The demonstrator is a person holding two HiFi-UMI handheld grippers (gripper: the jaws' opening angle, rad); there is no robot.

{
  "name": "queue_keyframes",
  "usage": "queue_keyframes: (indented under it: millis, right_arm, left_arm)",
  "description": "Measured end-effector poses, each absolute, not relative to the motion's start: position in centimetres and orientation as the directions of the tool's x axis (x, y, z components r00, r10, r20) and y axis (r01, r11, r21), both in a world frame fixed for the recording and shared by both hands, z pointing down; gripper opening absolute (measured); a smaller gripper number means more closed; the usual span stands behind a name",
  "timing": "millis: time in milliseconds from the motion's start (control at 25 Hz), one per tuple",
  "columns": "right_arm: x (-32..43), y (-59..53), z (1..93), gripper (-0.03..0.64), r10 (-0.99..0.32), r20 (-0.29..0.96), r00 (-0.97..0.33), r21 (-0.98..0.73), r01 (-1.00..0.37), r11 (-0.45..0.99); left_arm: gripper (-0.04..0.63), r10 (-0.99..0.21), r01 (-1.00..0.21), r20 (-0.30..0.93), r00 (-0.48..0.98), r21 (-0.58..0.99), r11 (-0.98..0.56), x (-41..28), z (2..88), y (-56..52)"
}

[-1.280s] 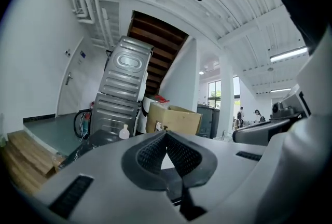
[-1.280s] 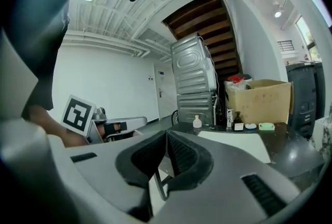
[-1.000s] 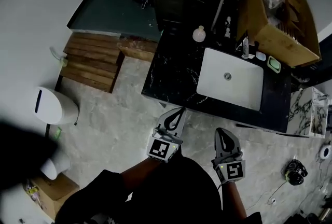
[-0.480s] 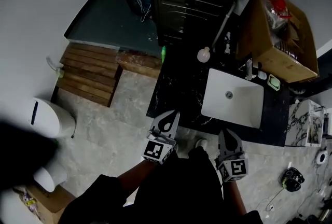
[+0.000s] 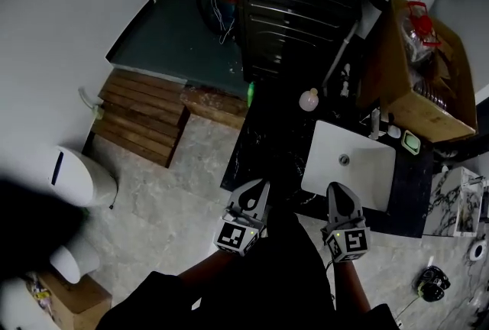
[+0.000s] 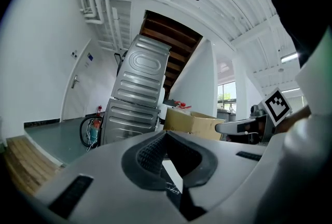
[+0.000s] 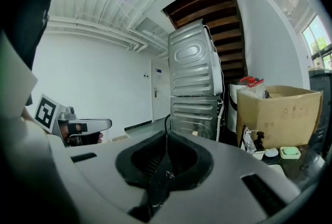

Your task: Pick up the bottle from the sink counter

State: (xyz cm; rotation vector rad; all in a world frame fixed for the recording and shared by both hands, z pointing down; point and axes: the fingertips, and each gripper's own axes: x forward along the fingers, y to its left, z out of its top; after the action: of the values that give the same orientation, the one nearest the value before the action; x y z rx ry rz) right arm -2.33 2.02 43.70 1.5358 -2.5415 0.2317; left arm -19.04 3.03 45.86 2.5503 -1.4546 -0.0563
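Observation:
A black marble counter (image 5: 263, 145) holds a white sink (image 5: 348, 164). Behind the sink stands a small clear bottle (image 5: 374, 122), also visible as the clear bottle (image 7: 248, 141) in front of the cardboard box. A round pale bottle (image 5: 309, 98) stands at the counter's back left. My left gripper (image 5: 260, 185) and right gripper (image 5: 335, 187) hover side by side at the counter's front edge, well short of both bottles. The left gripper (image 6: 166, 132) and the right gripper (image 7: 167, 132) are both shut with nothing between the jaws.
A large cardboard box (image 5: 416, 69) sits behind the sink, with a green soap dish (image 5: 412, 143) beside it. Stacked steel appliances (image 5: 298, 8) stand behind the counter. A green bottle (image 5: 250, 94) is at the counter's left side. A wooden pallet (image 5: 141, 118) and a white bin (image 5: 72, 176) are on the floor at left.
The person has stepped towards the counter. Both grippers now reach its front edge instead of hanging over the floor. Their jaws stayed shut.

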Motion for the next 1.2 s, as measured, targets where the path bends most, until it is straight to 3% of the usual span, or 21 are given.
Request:
queue_keyframes:
  millis: [560,1200]
  right_arm:
    - [-0.1,-11.5,44.9,0.040,-0.849,0.181,-0.497,-0.057,-0.867,0.496]
    - [2.0,-17.9,50.0,0.040,-0.798,0.257,-0.545,-0.127,-0.838,0.531]
  left_arm:
    - [0.003,-0.849,-0.858,0.142,0.510,0.161,-0.488,-13.1,48.1,-10.8]
    - [0.003,-0.809,-0.832,0.201,0.552,0.075,-0.549,-7.8,52.1,-23.8]
